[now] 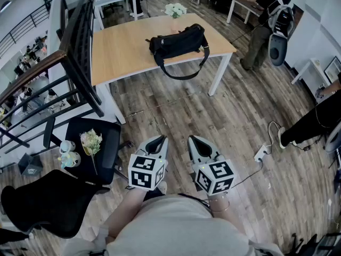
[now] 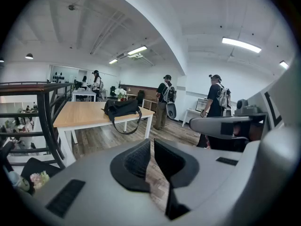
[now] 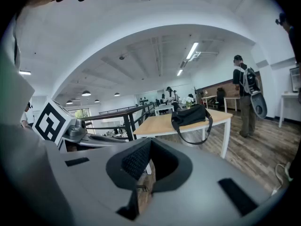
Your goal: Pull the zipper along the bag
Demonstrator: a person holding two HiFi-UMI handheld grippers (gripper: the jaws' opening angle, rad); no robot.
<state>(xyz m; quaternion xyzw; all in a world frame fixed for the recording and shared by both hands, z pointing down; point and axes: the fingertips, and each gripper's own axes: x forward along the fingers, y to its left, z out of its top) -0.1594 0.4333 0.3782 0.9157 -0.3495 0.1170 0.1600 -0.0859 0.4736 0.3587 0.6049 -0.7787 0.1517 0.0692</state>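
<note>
Clenched on nothing at the left claw, with only a sliver of floor showing between the jaws; clenched tight and just as empty at the right claw. Held side by side, low over the wood floor.

As for the black bag: well apart from both claws, on the light desk toward its near right corner, with the strap looping down over the near edge. Too far off to make out the zipper or tell whether open or closed.

Nothing done on the task yet, judging by that gap alone. Left to do, probably everything: close in on the desk, steady the bag with one claw, pinch the pull with the other, draw along the track.

Plenty of bare floor straight ahead for the approach. Hemmed on the left by a dark railing and a black office chair. On the right, worth watching for a power strip with its cable on the floor, and a person standing past the desk's far corner. Worth steering clear of the hanging strap at the desk edge too.
</note>
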